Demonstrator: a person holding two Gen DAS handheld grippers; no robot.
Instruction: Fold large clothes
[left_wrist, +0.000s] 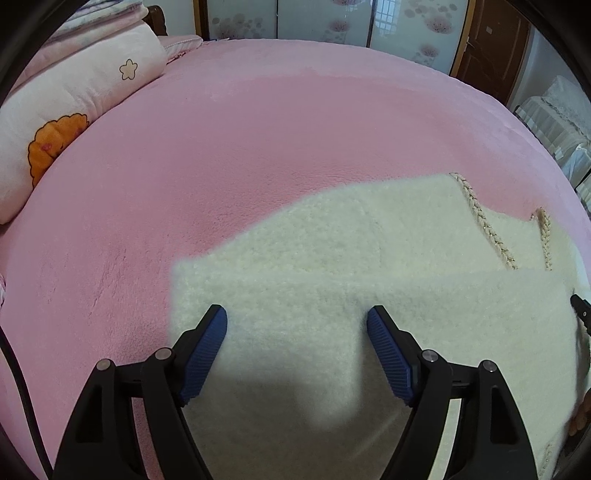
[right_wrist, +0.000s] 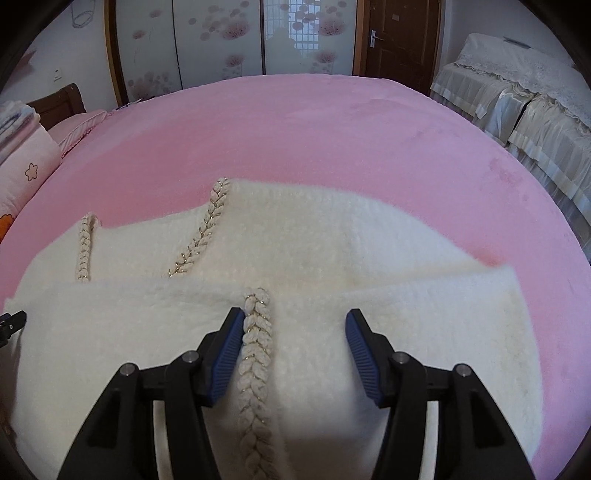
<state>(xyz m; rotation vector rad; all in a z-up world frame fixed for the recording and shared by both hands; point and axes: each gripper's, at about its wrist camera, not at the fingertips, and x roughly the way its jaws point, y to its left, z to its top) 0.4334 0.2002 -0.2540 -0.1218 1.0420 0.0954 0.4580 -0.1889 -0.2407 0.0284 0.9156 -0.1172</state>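
Both hand-held grippers stood open over the cream garment. Seen from the left wrist, the left hand-held gripper (left_wrist: 297, 321) had its blue pads spread wide above plain fleece, with nothing pinched between them. Seen from the right wrist, the right hand-held gripper (right_wrist: 294, 325) also gaped; the braided trim (right_wrist: 256, 332) ran up between its fingers, close against the left pad (right_wrist: 225, 354), but the pads did not press on it.

The fluffy sweater (right_wrist: 332, 240) lay on the pink bed (right_wrist: 332, 129), filling the lower half of both views. Its near part was already folded up over the body, making a doubled band with a straight edge running across the frame from left to right. Beyond that edge, two more braided strips slanted toward the upper left of the right wrist view.

The cloth looked soft, thick and light, likely to sag and drape rather than hold a crease, and its pile probably grips the ribbed pads well. The best hold seemed to be at the ends of the folded band, pinching both layers together; the braid looked bulkier and is best avoided.

The long axis of the folded piece lay across the frame, left to right. A pink pillow (left_wrist: 74, 110) sat at the upper left.
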